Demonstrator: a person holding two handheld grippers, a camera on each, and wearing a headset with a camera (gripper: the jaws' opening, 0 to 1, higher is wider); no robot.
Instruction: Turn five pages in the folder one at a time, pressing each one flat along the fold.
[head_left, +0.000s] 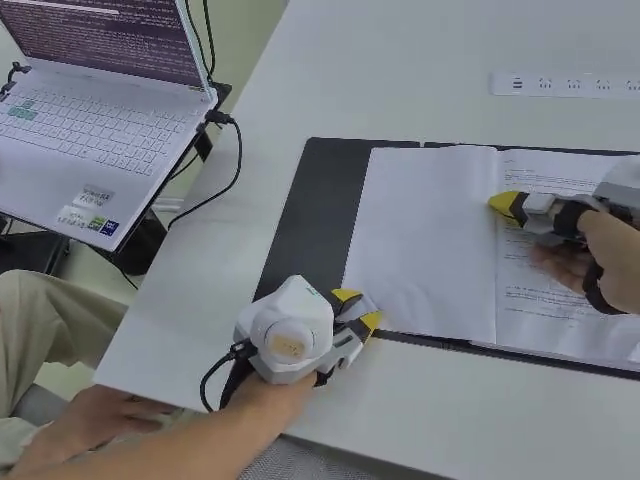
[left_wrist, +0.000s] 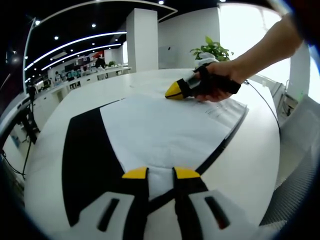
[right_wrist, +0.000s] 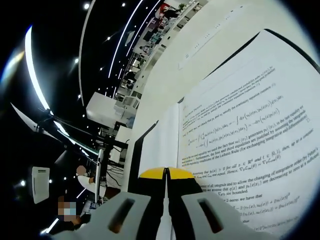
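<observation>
Head view: the folder (head_left: 310, 220) lies open at centre right, with a laptop (head_left: 90, 120) at upper left. The left gripper (head_left: 358, 308) sits at the lower left corner of the blank page (head_left: 430, 240) — the right gripper (head_left: 503, 204) touches the fold at right.
Left gripper view: jaws slightly parted over the page's edge.
Right gripper view: jaws pressed together, low centre — on the fold beside printed text.

Left tongs (head_left: 360, 308) — white shell, yellow tips, black cable (head_left: 214, 376); beige trousers (head_left: 40, 320).

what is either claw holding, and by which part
Nothing is held. The right claw is shut, its tip resting on the printed page by the fold; the left claw sits open at the near edge of the folder.
</observation>
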